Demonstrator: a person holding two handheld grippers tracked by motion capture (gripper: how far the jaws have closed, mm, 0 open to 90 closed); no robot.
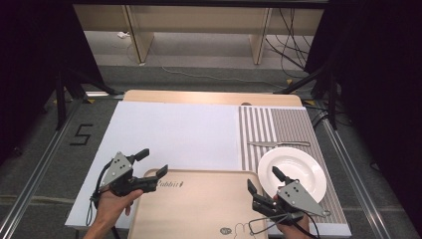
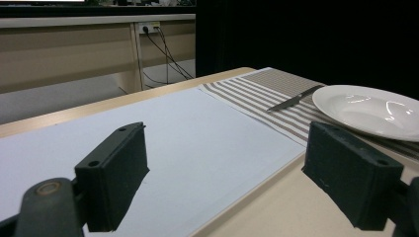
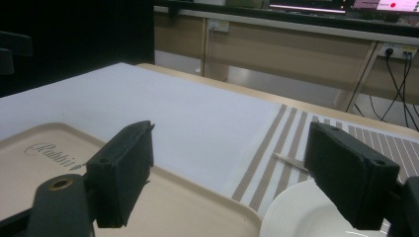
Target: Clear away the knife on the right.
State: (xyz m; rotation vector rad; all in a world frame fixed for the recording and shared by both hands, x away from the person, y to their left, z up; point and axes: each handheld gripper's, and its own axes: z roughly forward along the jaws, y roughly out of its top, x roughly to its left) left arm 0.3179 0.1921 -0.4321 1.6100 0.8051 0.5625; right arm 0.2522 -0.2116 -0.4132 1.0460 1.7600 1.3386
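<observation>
The rectangular beige plastic tray [image 1: 199,209] is cut off at the picture's bottom edge and lies bare, as does the round white plate [image 1: 311,164]. The left gripper [image 1: 152,162] and right gripper [image 1: 263,180] both stand wide, holding nothing.

Black hand-held gripper [image 1: 151,169], grey three-cornered plate, screws, trailing black cable

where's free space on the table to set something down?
Most room: the white sheet, bare from its left edge to the striped mat. The tray is bare inside, flanked by the left gripper and right gripper. Crowded: the mat's near part, with knife and plate.
</observation>
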